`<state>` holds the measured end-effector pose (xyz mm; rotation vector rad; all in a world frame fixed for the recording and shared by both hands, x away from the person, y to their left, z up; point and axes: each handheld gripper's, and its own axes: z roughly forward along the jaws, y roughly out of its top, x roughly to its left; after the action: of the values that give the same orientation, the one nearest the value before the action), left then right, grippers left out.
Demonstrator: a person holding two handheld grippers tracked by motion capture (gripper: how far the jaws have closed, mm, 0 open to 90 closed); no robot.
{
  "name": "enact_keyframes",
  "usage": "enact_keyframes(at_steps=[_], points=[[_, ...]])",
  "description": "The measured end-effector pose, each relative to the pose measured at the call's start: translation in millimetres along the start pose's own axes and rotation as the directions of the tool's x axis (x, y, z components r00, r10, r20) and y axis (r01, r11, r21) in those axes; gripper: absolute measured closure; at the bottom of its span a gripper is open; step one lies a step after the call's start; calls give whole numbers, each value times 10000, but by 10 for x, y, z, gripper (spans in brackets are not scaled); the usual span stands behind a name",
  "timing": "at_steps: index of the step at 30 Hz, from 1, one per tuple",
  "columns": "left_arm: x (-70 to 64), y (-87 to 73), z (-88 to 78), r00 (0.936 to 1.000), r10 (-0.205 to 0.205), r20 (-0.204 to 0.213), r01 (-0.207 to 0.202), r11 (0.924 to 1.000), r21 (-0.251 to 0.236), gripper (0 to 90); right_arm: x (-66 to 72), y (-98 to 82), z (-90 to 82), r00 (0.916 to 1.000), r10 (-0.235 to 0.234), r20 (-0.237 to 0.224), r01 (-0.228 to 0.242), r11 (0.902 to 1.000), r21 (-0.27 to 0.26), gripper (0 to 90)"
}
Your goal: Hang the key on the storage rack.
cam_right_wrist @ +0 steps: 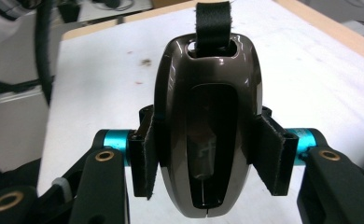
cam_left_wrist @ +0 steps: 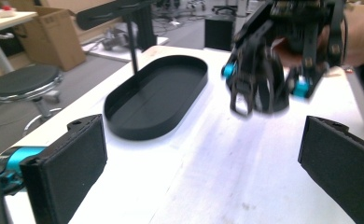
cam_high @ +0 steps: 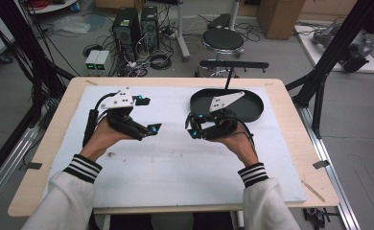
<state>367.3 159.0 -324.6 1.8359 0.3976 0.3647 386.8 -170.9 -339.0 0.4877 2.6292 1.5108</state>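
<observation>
The right gripper (cam_high: 198, 125) is holding a shiny brown case (cam_right_wrist: 207, 130) with a black strap (cam_right_wrist: 212, 25) at its top end. Its jaws are clamped on the two sides of the case, and the pads press flat against it. In the right gripper view the case stands between the jaws with the strap end pointing away. The gripper holds it up above the white sheet (cam_high: 175, 163) on the counter (cam_high: 290, 120), near the middle of the counter.

The left gripper (cam_high: 147, 115) has its jaws wide apart, with nothing between them. It is over the left half of the counter, well apart from the case. In the left gripper view the right gripper (cam_left_wrist: 264, 88) looks blurry.

A black oval tray (cam_high: 252, 108) lies near the far right part of the counter, just behind the right gripper. A thin black stand (cam_high: 233, 64) rises by the far edge, behind the tray.
</observation>
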Motion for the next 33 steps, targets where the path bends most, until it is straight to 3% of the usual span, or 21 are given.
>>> enact_keyframes(at_steps=[7,10,15,24,29,33], points=[[1,-239,-326,9948,-148,-1004,119,9995,-294,17,-106,-61,-224,9937,691,887,-676,9975,-192,480],[-33,-373,-461,9881,-199,-1524,140,9991,-399,17,-150,-74,-301,9853,802,1506,-840,9963,187,480],[-128,-643,-674,9767,-591,-2064,433,9958,-804,17,-247,-74,-478,9634,1059,2461,-1183,9923,358,480],[-245,-1185,-938,9503,-1431,-2765,1130,9861,-1218,17,-448,-22,-783,9244,1779,3374,-1955,9805,187,480],[-302,-1360,-1007,9417,-1440,-3042,1092,9857,-1287,17,-570,32,-887,9032,1918,3840,-2215,9746,340,480],[-317,-1419,-1057,9348,-1548,-3197,1059,9806,-1652,17,-676,70,-968,8807,2139,4227,-2550,9660,425,480]])
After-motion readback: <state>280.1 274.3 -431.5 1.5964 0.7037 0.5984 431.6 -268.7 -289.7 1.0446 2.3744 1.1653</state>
